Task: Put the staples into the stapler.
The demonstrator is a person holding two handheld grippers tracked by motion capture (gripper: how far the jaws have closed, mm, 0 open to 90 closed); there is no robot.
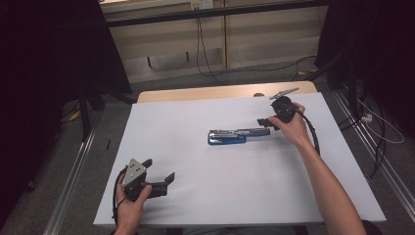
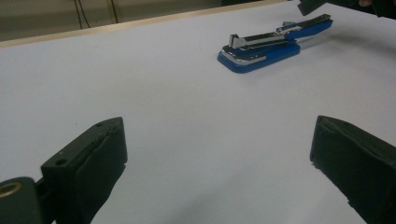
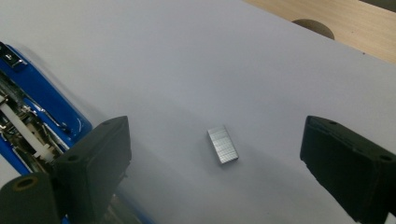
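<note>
A blue and chrome stapler [image 1: 235, 135] lies opened flat on the white table [image 1: 195, 196], near the middle; it also sits far ahead in the left gripper view [image 2: 271, 45]. A small silver strip of staples [image 3: 222, 144] lies on the white surface between the wide-apart jaws of my right gripper [image 3: 215, 158]. That right gripper [image 1: 268, 122] is open, held just past the stapler's right end, with the stapler's blue arm [image 3: 32, 121] by its left jaw. My left gripper [image 1: 159, 171] rests open at the table's front left, nothing between its jaws [image 2: 219, 158].
A bare wooden strip [image 1: 220, 92] with a round hole [image 3: 313, 27] runs along the table's far edge. Cables trail over the floor beyond and to the right. Dark curtains hang at both sides.
</note>
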